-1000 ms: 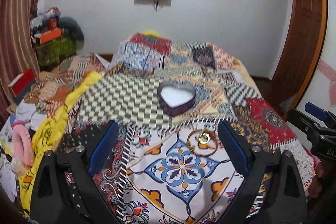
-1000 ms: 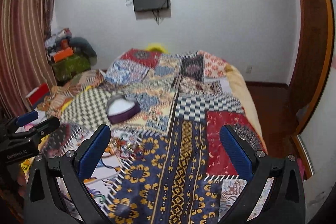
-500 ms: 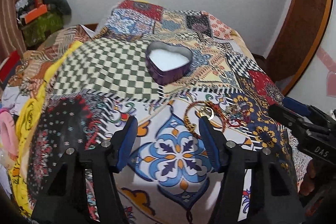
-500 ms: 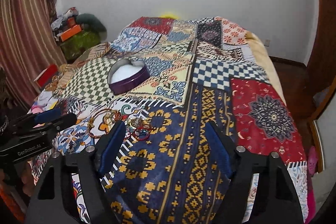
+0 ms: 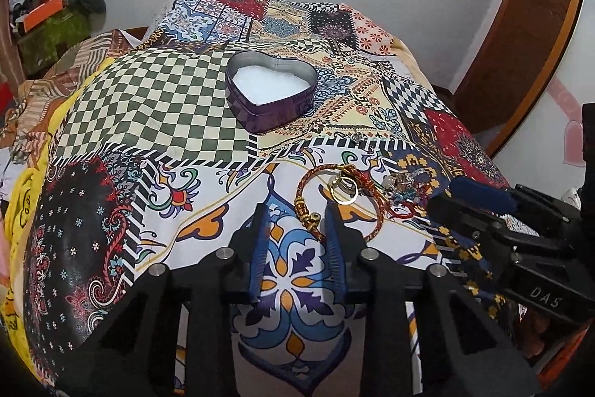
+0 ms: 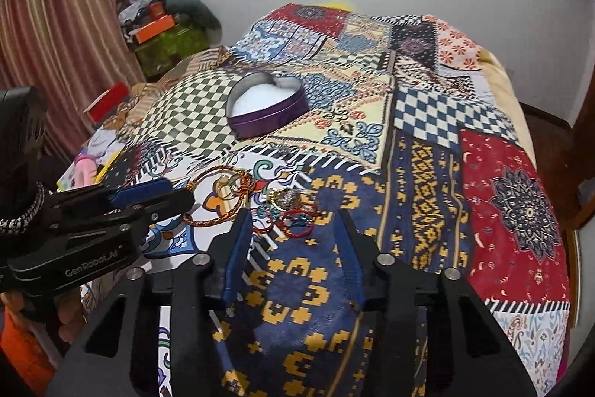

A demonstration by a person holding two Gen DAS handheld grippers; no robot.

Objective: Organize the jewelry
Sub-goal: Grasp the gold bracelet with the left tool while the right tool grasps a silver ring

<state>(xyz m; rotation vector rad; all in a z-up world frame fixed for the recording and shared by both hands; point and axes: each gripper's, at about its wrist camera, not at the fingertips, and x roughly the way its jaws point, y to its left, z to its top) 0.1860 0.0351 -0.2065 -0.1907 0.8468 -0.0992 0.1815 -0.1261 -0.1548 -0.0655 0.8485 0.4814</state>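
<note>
Left wrist view first: we've got the left claw point(image 5: 295, 213) low over the patchwork bedspread point(image 5: 156, 106), and its jaws have just been narrowing; there's still a gap, with only cloth showing between the blue pads. The beaded bracelet point(image 5: 303, 190) sits right at the tips, its clasp end just beside the right-hand pad, but we can't say it's touching. Inside that loop lie a couple of gold rings point(image 5: 344, 186). A tangle of small jewelry point(image 5: 405, 185) is just to the right, close to the right claw's tip.

From the right wrist view, the right claw point(image 6: 292, 222) has also been closing, jaws still apart and gripping nothing. The red cord loops point(image 6: 295, 224) sit at the gap between its tips, not pinched.

The heart-shaped tin point(image 5: 271, 92) is open, white-lined, farther up the bed and well apart from the pile. There's lots of bare quilt between the tin and the jewelry. The bed's right edge point(image 6: 520, 121) is well away from everything.
</note>
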